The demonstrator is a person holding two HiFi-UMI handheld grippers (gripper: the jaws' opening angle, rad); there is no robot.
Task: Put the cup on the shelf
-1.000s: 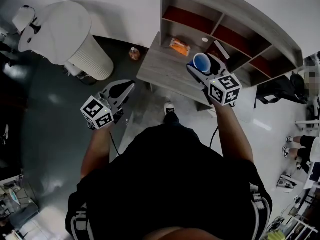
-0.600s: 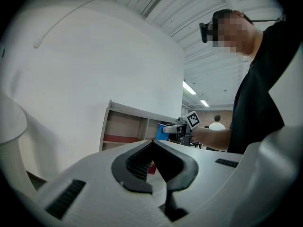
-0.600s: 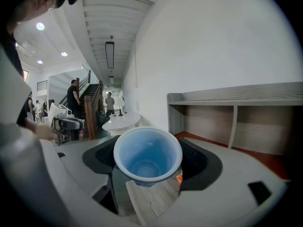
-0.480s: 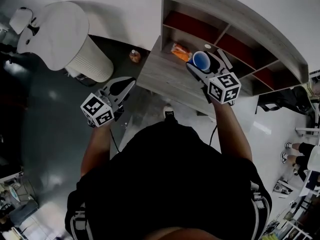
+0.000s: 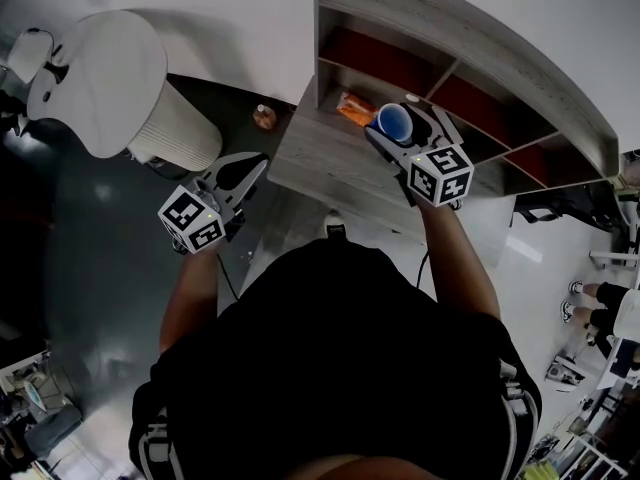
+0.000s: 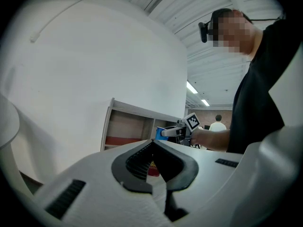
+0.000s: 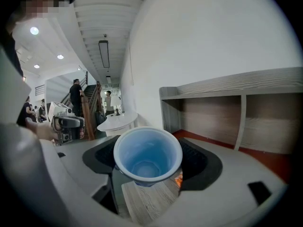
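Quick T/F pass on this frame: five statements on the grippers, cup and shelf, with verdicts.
1. The right gripper holds the cup. True.
2. The left gripper is open. False: its jaws are together with nothing between them.
3. The cup stands in a shelf compartment. False: it is in the right gripper, in front of the shelf, over the desktop.
4. The cup is empty. True.
5. An orange packet lies on the desktop near the cup. True.
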